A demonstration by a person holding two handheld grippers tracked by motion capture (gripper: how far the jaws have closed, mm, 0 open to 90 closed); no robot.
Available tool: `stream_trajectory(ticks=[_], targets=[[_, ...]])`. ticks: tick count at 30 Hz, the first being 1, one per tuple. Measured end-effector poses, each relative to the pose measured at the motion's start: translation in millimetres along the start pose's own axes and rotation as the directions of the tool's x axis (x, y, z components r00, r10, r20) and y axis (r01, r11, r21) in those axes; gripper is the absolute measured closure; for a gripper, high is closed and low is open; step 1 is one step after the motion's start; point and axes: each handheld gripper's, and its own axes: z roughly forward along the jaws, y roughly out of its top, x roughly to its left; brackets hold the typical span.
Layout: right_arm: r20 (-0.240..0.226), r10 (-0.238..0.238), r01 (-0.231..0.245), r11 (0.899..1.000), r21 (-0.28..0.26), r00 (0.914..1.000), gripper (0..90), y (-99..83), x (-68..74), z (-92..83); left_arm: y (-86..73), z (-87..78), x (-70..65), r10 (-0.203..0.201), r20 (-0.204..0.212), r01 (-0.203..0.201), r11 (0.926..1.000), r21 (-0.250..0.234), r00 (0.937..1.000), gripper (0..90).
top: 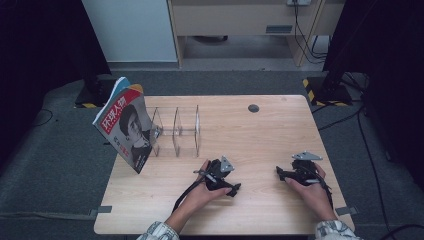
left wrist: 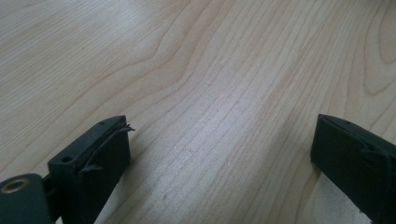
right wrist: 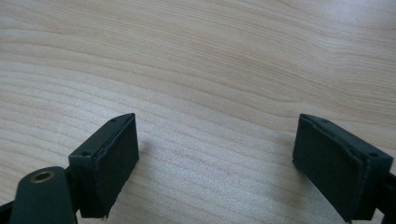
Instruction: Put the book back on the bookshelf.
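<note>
Both grippers are resting low on the worktop (top: 260, 125), nothing in hand. Left gripper (top: 235, 189) is sitting nearest the clear divider rack (top: 176, 131), off the rack's near right corner and apart from it; right gripper (top: 280, 173) is sitting further out on the same side of the rack, well apart from it. Left gripper view: jaws are standing wide apart, released, bare wood grain between them. Right gripper view: same picture, jaws spread and gripping nothing. The magazine (top: 126, 127) is leaning tilted against the rack's left end, touching its outer plate, cover facing the person and its upper part overhanging the worktop's left edge. The rack's slots to the right of the magazine are looking vacant, though the clear plates are making that hard to confirm. My read: the job is about the magazine and the rack, and the magazine is either parked at the rack's end or waiting to go into a slot; I cannot tell which from here. No grasp is underway, and the hands are reading as idle, so this is looking like either the very start or the finish. If anything is left, it is reaching over to the magazine at the rack's left end.
</note>
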Motion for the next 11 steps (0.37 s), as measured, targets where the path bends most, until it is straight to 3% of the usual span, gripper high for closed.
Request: stream_trajectory(ticks=[11], targets=[[0.002,0.003,-0.003,1.000,-0.001,1.0000,14.6,-0.2,0.7,-0.1,-0.3,0.2,0.5,0.000,0.005,0.000,1.0000,-0.001,1.0000,3.0]])
